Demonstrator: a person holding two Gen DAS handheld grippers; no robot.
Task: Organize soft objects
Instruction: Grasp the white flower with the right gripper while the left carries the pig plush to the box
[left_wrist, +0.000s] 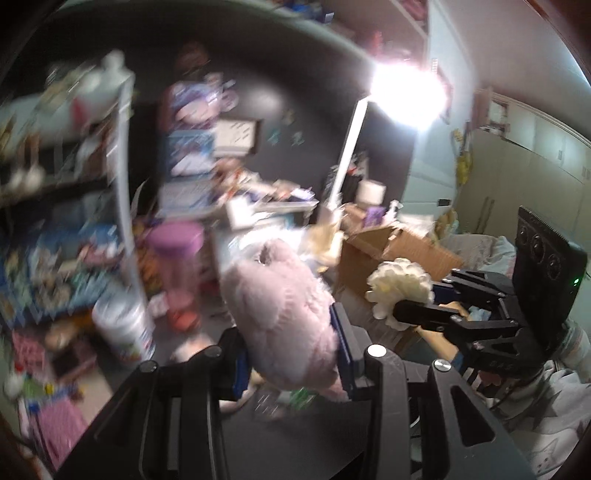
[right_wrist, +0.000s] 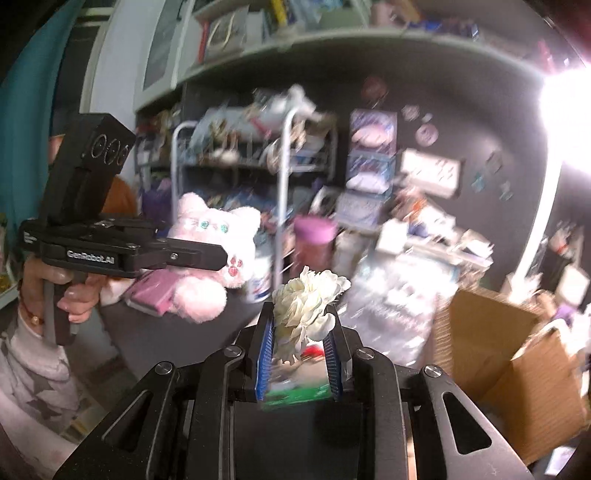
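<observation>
Left gripper (left_wrist: 291, 347) jaws clamp a pink plush cat (left_wrist: 280, 314) above the dark desk (right_wrist: 155, 332); right gripper (right_wrist: 301, 332) jaws pinch a cream fabric flower (right_wrist: 306, 299). Cardboard box (right_wrist: 491, 343) stands right.

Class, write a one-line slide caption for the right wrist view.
Right tool grips a white fabric flower; left tool holds a pink plush cat.

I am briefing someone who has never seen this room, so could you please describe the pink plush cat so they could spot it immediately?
Start at the dark tabletop in front of the metal shelf rack. Above it the left gripper is clamped on the pink plush cat. It is fluffy pale pink, with teal eyes and red paw prints, unlike the cream fabric flower in the right gripper.
</observation>
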